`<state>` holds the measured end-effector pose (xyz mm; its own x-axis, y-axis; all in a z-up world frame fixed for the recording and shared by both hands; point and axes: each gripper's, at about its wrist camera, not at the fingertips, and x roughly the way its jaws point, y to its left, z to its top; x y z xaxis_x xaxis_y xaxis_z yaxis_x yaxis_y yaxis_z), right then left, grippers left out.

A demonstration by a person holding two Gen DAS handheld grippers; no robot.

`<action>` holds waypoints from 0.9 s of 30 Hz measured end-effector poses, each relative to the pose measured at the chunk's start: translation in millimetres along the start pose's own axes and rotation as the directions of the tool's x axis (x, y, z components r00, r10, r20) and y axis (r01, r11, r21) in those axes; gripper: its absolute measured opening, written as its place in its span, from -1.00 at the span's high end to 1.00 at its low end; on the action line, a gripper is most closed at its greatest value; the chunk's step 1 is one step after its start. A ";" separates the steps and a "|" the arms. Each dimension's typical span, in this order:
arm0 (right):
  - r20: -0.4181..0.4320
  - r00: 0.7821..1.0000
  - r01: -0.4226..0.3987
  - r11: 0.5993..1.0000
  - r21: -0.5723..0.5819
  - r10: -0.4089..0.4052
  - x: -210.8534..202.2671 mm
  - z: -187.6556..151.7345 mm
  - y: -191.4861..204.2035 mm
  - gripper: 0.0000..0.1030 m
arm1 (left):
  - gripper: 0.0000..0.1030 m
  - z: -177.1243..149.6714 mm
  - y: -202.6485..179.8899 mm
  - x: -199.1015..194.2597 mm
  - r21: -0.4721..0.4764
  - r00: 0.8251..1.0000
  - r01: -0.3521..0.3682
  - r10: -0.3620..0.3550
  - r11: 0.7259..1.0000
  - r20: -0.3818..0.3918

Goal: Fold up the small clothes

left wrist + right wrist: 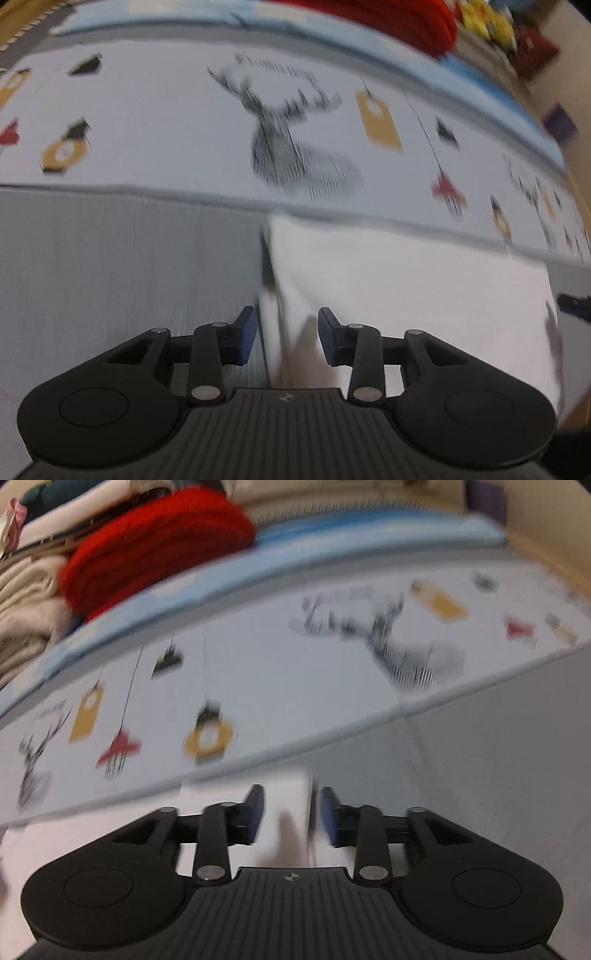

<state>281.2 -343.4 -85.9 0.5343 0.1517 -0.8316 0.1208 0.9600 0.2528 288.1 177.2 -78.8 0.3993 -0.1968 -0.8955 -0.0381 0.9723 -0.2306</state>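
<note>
Both views blurred. White garment [406, 295] spread flat on a grey surface [129, 277], its far edge lying along the near border of a pale printed cloth [184, 122] patterned with a deer head [280, 140], yellow tags and small hanging lamps.

Left gripper [286, 338] tilted down over the garment's left edge, blue pads [247, 336] partly apart, the edge of the white cloth running up between them. Left pad above the grey surface, right pad above the white cloth. Cannot tell for sure through the blur, but no pad seems pressed on the fabric: jaws at a middling gap, nothing pinched.

Right gripper [291, 816] tilted down over the garment's [284, 797] right corner, pads [256, 812] likewise partly apart, a raised fold of white cloth standing between them. Small gap visible beside the right pad; left pad close to the cloth, contact not clear. Nothing clamped, as far as can be made out.

Beyond the printed cloth [295, 686], a light blue strip [332, 554], then a red knitted piece [155, 542] beside a heap of cream cloth [26, 602] and other folded things. Tip of the other gripper just visible at the right rim of the left view [572, 304]
</note>
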 end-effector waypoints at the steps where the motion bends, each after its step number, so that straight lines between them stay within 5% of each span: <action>1: -0.054 0.998 -0.015 1.000 -0.014 0.014 0.8 -7.1 -2.3 0.20 | 0.21 -8.5 -0.9 -0.6 0.018 0.999 0.018 -0.017 1.000 -0.031; 6: -0.217 0.976 -0.064 0.979 -0.195 0.021 -12.1 -55.3 0.9 0.20 | 0.21 -50.8 -5.5 -8.7 0.120 0.993 0.049 -0.035 0.992 -0.115; 14: -0.270 0.963 -0.080 0.972 -0.223 0.017 -49.4 -97.1 -18.0 0.20 | 0.25 -99.6 -11.6 -25.7 0.277 0.982 0.107 -0.059 0.955 -0.178; 16: -0.269 0.963 -0.087 0.970 -0.225 0.024 -55.2 -101.8 -21.6 0.22 | 0.50 -109.0 -13.3 -26.9 0.308 0.979 0.119 -0.060 0.944 -0.194; 17: -0.274 0.961 -0.096 0.969 -0.227 0.031 -56.8 -104.8 -22.5 0.32 | 0.65 -112.5 -12.8 -27.3 0.321 0.978 0.122 -0.059 0.939 -0.201; 18: -0.282 0.959 -0.106 0.967 -0.234 0.037 -56.0 -106.2 -24.3 0.67 | 0.92 -114.5 -11.1 -28.4 0.328 0.978 0.121 -0.055 0.937 -0.202; 19: -0.279 0.960 -0.105 0.962 -0.252 0.032 -57.3 -108.8 -23.8 0.90 | 0.92 -114.4 -7.9 -30.6 0.321 0.980 0.121 -0.061 0.939 -0.191; 23: -0.202 0.972 -0.156 0.975 -0.157 0.123 -75.3 -102.8 -33.3 0.94 | 0.93 -116.8 4.6 -41.9 0.282 0.977 0.166 -0.119 0.945 -0.176; 25: -0.231 0.970 -0.113 0.982 -0.153 0.076 -70.0 -104.7 -39.9 0.94 | 0.92 -125.5 2.6 -27.4 0.327 0.970 0.125 -0.046 0.937 -0.238; 27: -0.287 0.957 -0.089 0.976 -0.196 0.030 -58.7 -110.1 -37.8 0.93 | 0.90 -126.0 1.3 -26.9 0.336 0.969 0.138 -0.058 0.932 -0.239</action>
<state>153.2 -362.6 -101.0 0.2746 0.2416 -0.9307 -0.0943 0.9700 0.2240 161.9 167.8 -103.0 0.1701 -0.2769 -0.9457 0.3273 0.9211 -0.2108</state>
